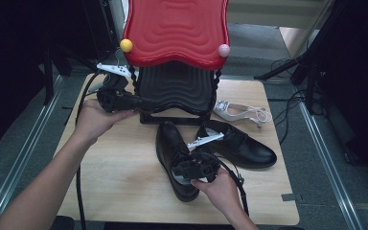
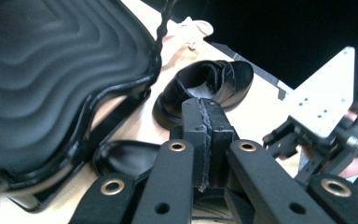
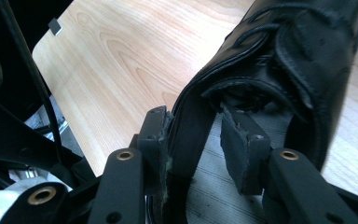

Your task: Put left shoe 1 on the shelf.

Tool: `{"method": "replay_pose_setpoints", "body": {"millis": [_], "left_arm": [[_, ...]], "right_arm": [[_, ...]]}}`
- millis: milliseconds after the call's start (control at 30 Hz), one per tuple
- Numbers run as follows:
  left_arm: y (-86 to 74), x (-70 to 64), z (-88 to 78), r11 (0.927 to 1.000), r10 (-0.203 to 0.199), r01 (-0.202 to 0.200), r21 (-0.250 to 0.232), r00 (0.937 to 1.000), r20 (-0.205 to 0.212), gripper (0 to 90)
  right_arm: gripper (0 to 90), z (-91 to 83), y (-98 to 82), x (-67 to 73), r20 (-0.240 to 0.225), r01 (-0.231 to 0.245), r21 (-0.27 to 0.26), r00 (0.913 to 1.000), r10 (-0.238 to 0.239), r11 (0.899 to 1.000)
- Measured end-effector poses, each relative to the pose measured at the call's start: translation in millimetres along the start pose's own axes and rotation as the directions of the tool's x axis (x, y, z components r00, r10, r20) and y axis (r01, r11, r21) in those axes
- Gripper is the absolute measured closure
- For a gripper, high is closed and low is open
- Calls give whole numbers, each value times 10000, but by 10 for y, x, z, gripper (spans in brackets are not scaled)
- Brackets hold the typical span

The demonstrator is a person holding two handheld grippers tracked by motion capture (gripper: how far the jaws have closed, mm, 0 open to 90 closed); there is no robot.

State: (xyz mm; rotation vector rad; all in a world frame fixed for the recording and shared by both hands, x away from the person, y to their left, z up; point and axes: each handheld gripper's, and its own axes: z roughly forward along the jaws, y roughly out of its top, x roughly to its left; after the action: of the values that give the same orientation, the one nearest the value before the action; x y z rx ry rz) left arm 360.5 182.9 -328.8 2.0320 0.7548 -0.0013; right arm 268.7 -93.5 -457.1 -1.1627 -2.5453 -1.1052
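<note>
A: Starting big: pale wooden table [image 1: 124, 177], stretching from the near edge up to the rack.

B: On its far side, a two-tier shoe rack. Glossy wavy red shelf [image 1: 175, 28] on top, ribbed black shelf [image 1: 175, 88] tucked underneath.

A: Same black shelf [image 2: 51, 70] up close in the left gripper view, looming at the left.

B: Down to the footwear. Near black shoe [image 1: 170, 143] lying mid-table, toe towards the rack, heel opening towards the person.

A: Just beside it on the right, far black shoe [image 1: 244, 146], toe angled off to the right.

B: Behind that, near the rack's right foot, a white slingback heel [image 1: 237, 112] on the wood.

A: Now the tools. Left gripper [image 1: 140, 102], held up in the left hand [image 1: 93, 120] at the rack's left side, level with the black shelf.

B: Fingers [image 2: 191, 121] pressed flat together in the left gripper view. Nothing caught between them.

A: Right gripper [image 1: 178, 165] low at the heel of the near black shoe [image 3: 307, 60], in the right hand [image 1: 220, 189].

B: Spread apart there, straddling the heel wall. One pad against the outside of the leather, the other inside the opening and clear of the lining. No pinch on it.

A: Smallest last: yellow ball [image 1: 126, 45] and pink ball [image 1: 224, 50] at the red shelf's front corners.
</note>
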Motion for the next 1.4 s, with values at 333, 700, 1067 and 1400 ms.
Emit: {"method": "replay_pose_setpoints", "body": {"millis": [333, 700, 1067, 1400], "left_arm": [[361, 27, -47, 9997, 256, -256, 18, 9996, 68, 900], [876, 138, -209, 9975, 538, -544, -452, 9984, -150, 900], [1312, 228, -107, 9917, 1025, -1098, -662, 9892, -1046, 900], [1443, 309, 39, 9946, 944, -991, -320, 9876, -1254, 900]], "right_arm": [[621, 141, 54, 54, -45, 60, 410, 10000, -58, 9991], [623, 434, 131, 124, 398, 181, 1116, 9990, -227, 9936], [735, 485, 185, 60, 346, -163, 1516, 9993, 112, 9883], [862, 286, 174, -20, 356, -228, 1092, 9992, 190, 9938]]}}
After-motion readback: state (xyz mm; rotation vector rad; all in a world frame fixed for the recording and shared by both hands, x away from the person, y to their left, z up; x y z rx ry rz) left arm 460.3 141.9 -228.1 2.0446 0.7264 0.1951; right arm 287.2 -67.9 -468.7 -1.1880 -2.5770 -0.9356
